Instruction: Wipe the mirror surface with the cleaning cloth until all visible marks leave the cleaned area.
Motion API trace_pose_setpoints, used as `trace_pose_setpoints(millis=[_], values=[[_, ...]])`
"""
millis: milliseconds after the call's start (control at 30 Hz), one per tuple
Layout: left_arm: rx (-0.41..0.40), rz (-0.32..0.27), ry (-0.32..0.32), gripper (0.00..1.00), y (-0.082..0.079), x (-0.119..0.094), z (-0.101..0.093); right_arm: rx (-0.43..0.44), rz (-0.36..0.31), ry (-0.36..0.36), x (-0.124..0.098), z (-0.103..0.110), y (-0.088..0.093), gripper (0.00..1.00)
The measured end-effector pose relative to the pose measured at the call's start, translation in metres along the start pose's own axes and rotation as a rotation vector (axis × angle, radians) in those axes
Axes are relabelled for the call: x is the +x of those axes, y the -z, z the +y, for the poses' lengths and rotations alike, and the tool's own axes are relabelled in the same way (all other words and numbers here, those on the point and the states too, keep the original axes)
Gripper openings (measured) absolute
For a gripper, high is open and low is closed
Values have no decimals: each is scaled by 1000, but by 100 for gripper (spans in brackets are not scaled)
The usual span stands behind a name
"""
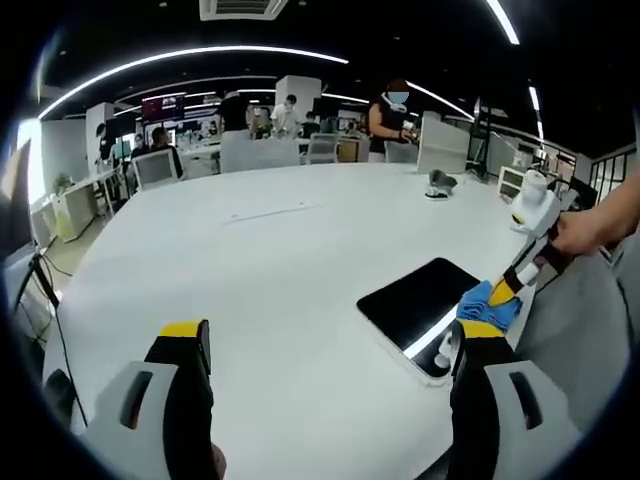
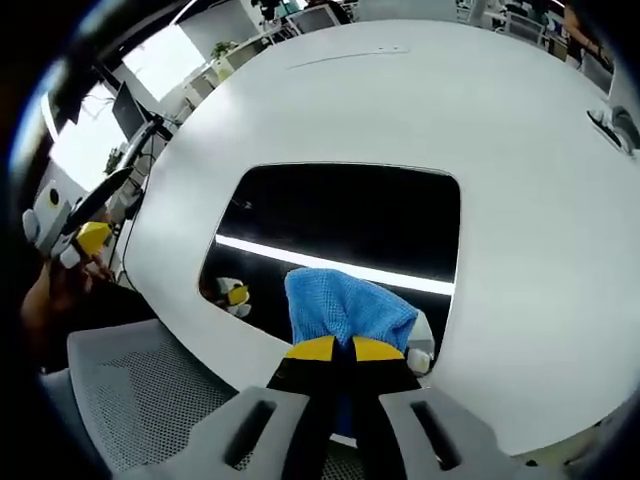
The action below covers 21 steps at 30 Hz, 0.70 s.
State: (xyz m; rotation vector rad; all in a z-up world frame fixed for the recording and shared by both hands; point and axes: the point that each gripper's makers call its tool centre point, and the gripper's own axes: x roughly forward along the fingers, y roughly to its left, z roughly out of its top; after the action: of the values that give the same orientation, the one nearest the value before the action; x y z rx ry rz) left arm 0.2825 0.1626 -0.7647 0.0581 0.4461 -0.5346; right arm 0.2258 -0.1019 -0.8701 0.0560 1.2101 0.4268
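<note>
Your right gripper [image 2: 340, 350] has its yellow-tipped jaws pressed together on a blue cleaning cloth [image 2: 345, 305], and the cloth rests on the near part of the mirror [image 2: 340, 220]. The mirror is a dark rectangle with rounded corners, lying flat on a large white table [image 2: 520, 200] close to the edge nearest you; its glass reflects a bright strip of ceiling light and a dark ceiling. In the left gripper view, your left gripper [image 1: 330, 345] hovers over the bare white tabletop with its jaws spread wide and nothing between them. In that same view the mirror [image 1: 415, 300] lies to the right, and your right gripper [image 1: 505, 295] comes in from the right edge, held in your hand [image 1: 580, 230], with the blue cloth [image 1: 487, 303] pinched at the mirror's near corner. Beyond the table, several people [image 1: 392, 115] sit or stand among desks and chairs in an open office.
</note>
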Motion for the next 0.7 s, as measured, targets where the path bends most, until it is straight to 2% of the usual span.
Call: trace_pose_setpoints(millis=[200,533,700], values=[[18,-3,17,99,-5,2,-6,32,-9,0,-2,-8,1,0],[37,-4,30,99,-12,11,-11,105,-32,15,-9,-34,2,0],[46,-14,34,99,-17,13,-14,122,-39,9,-10,-36,2,0]])
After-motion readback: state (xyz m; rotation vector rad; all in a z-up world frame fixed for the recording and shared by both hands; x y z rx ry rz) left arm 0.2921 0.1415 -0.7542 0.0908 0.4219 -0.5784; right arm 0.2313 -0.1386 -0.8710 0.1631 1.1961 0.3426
